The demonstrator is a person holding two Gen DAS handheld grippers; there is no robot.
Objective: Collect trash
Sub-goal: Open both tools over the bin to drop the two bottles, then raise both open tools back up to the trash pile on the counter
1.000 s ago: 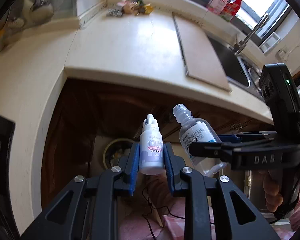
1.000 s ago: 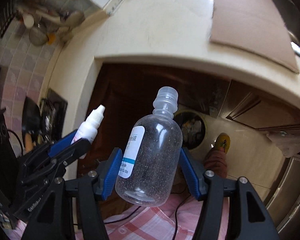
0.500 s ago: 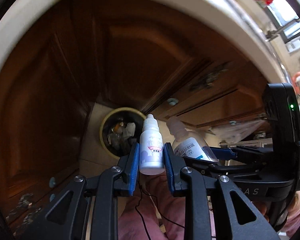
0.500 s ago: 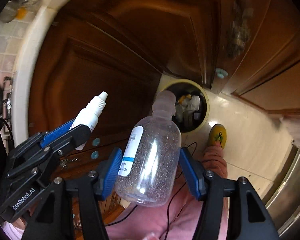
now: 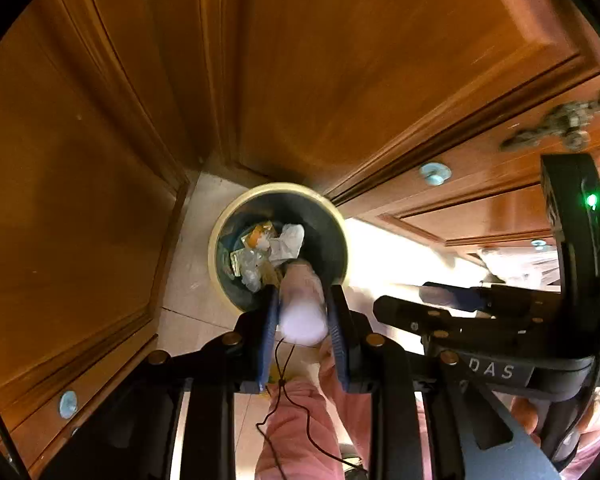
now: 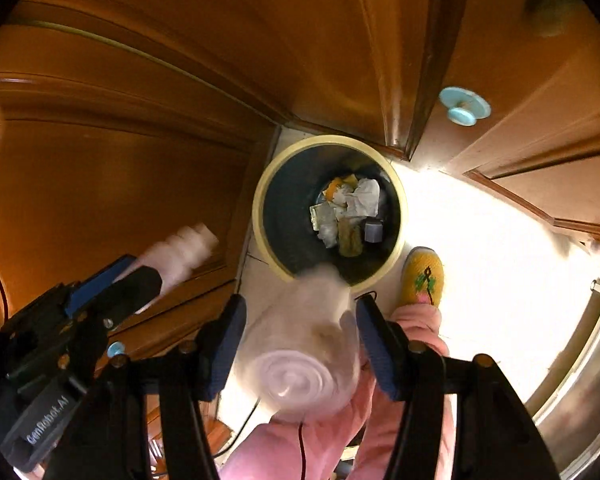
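A round bin (image 5: 216, 236) with a cream rim stands on the floor in the cabinet corner, with crumpled paper and wrappers inside. My left gripper (image 5: 302, 300) is shut on a small white dropper bottle (image 5: 302, 312), nose down over the bin's near rim. My right gripper (image 6: 300, 320) holds a clear plastic bottle (image 6: 300, 344), blurred and tipped neck-down toward the bin (image 6: 260, 208). Its jaws are closing, with both pads against the bottle's sides. In the right wrist view the left gripper (image 6: 140, 276) and its dropper bottle (image 6: 180, 252) sit to the left.
Brown wooden cabinet doors with pale blue knobs (image 6: 464, 108) close in the bin on the left and at the back. A yellow slipper (image 6: 422, 276) and pink trouser legs (image 5: 300, 420) stand by the bin's near side. A steel surface (image 6: 572, 380) lies at the right.
Both grippers have dropped from counter height to just above the bin. The counter and sink have left view. Both bottles now point down at the bin, which looms larger.
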